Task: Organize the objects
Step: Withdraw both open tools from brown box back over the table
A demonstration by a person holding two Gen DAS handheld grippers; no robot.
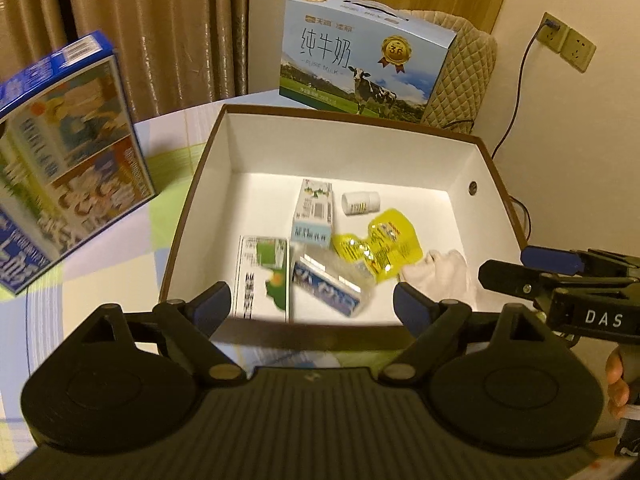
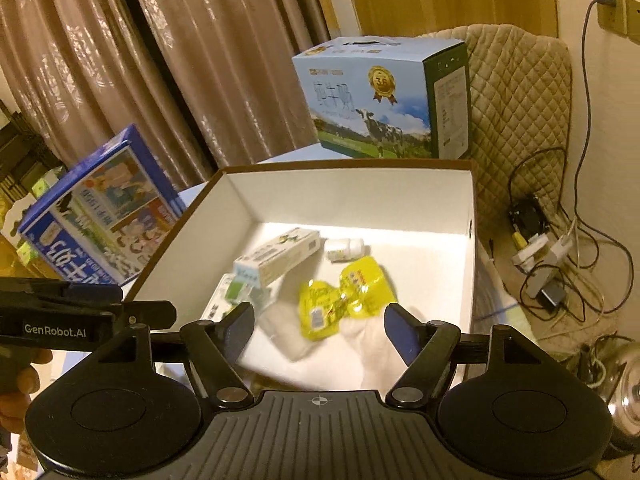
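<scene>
My left hand-held gripper [image 1: 312, 306] and right hand-held gripper [image 2: 319, 330] hover wide, empty, over box [image 1: 502, 184]; cartons, pouch [image 1: 380, 246] already corralled inside.

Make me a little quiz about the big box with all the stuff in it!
1. True or false: the small white bottle lies on its side inside the white box.
2. Which thing touches the yellow pouch? A) the white cloth B) the blue milk carton C) the wall socket
3. Fill in: the jaws of the left gripper and the right gripper are both ____.

Key: 1 true, it lies tipped over near the far wall. 2 A, the cloth lies against the pouch's edge. 3 open, with nothing held between them.
</scene>
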